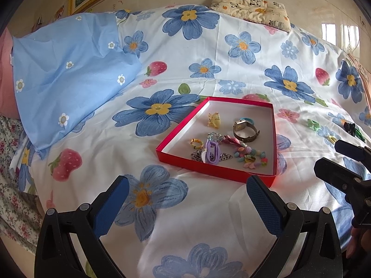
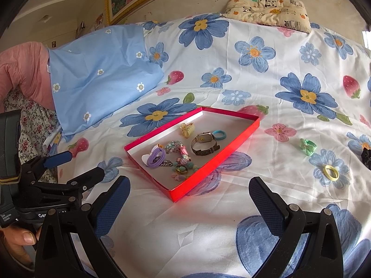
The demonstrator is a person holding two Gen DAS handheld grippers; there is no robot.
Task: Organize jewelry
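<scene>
A red tray (image 1: 274, 134) (image 2: 218, 162) lies on the flowered bedsheet. In it are a watch (image 1: 245, 130) (image 2: 205, 144), a yellow hair claw (image 1: 213, 120) (image 2: 187, 128), a purple hair tie (image 1: 212, 151) (image 2: 157, 158), a beaded bracelet (image 1: 251, 156) and a blue ring (image 2: 219, 135). Loose on the sheet to the right lie a green bow clip (image 2: 308, 146) (image 1: 313, 124), a yellow ring (image 2: 331, 172) (image 1: 332, 139) and a black item (image 2: 366, 155) (image 1: 349, 127). My left gripper (image 1: 187, 191) is open and empty just before the tray. My right gripper (image 2: 189, 192) is open and empty beside the tray's near corner.
A blue pillowcase (image 1: 67, 74) covers a pink pillow (image 2: 23, 74) at the left. A panda-print cushion (image 1: 252, 8) sits at the far edge by the wall. The other gripper shows in each view, the right one (image 1: 347, 164) and the left one (image 2: 58, 173).
</scene>
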